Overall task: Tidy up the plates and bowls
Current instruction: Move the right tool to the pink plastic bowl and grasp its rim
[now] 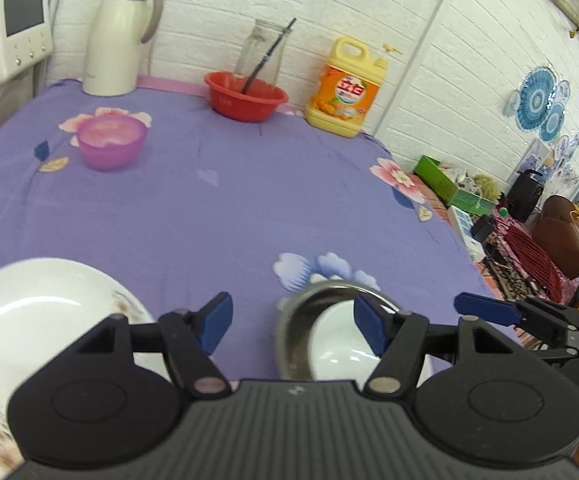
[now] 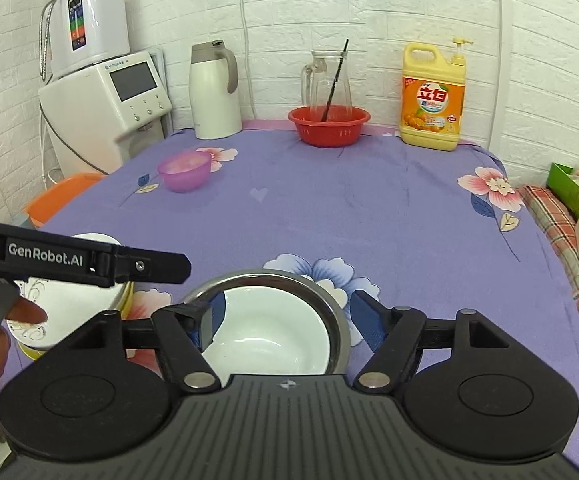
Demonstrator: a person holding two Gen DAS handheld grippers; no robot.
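Observation:
A white bowl (image 2: 273,328) sits inside a steel bowl (image 2: 329,292) at the table's near edge; the pair also shows in the left wrist view (image 1: 293,332). My right gripper (image 2: 285,320) is open, its blue pads on either side of the nested bowls, just above them. My left gripper (image 1: 293,322) is open and empty, between the nested bowls and a white floral plate (image 1: 37,308). That plate rests on a yellow-rimmed dish (image 2: 125,300) at the near left. A purple bowl (image 1: 111,142) stands far left on the cloth.
A red basin (image 2: 328,125) holding a glass jug (image 2: 327,80), a white thermos (image 2: 213,92) and a yellow detergent bottle (image 2: 433,96) line the back wall. A white appliance (image 2: 121,96) stands left of the table. Clutter lies beyond the right edge (image 1: 489,216).

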